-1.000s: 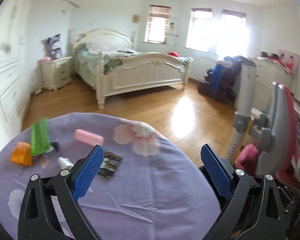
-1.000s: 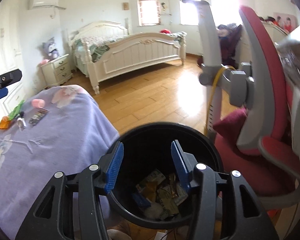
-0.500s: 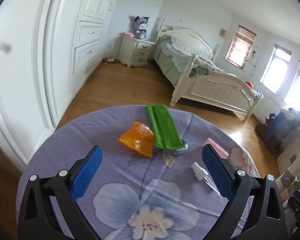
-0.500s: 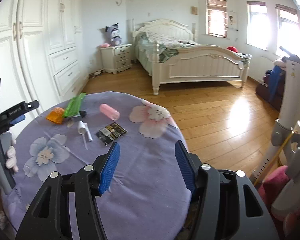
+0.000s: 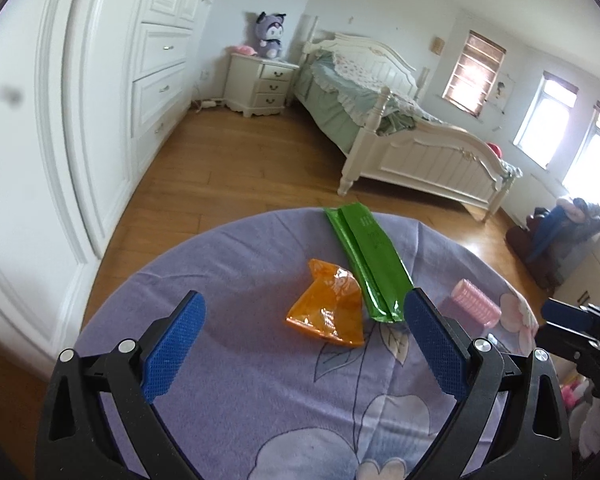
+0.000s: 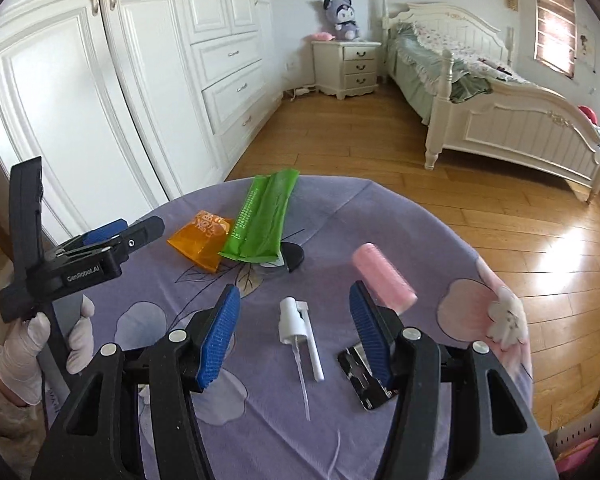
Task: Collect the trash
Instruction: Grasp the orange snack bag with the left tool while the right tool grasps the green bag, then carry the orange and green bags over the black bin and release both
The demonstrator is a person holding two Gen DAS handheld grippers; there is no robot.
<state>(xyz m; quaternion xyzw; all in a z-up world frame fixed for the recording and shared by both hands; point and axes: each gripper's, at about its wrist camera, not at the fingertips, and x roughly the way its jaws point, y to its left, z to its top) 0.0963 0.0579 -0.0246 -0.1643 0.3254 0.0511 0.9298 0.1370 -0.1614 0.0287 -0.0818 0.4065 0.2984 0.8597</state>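
Observation:
Trash lies on a round table with a purple floral cloth [image 5: 260, 400]. My left gripper [image 5: 300, 344] is open and empty, hovering just short of an orange wrapper [image 5: 326, 312] with a green pouch [image 5: 366, 262] beside it. My right gripper [image 6: 296, 336] is open and empty, its fingers on either side of a white spray nozzle [image 6: 298, 330]. The right wrist view also shows the orange wrapper [image 6: 200, 240], green pouch [image 6: 262, 216], a pink roller [image 6: 384, 280], a dark packet [image 6: 358, 380] and a black lid [image 6: 288, 258]. The left gripper [image 6: 112, 236] shows at the left there.
The pink roller [image 5: 476, 306] lies right of my left gripper. White wardrobes [image 6: 100, 80] stand to the left. A white bed [image 6: 500, 92] and nightstand [image 6: 348, 66] stand across the wooden floor [image 6: 380, 152]. The table edge [image 6: 516, 320] drops off to the right.
Both grippers swung left from the black bin and chair to face the table. The left one moved closer to the orange wrapper; the right one came down over the spray nozzle.

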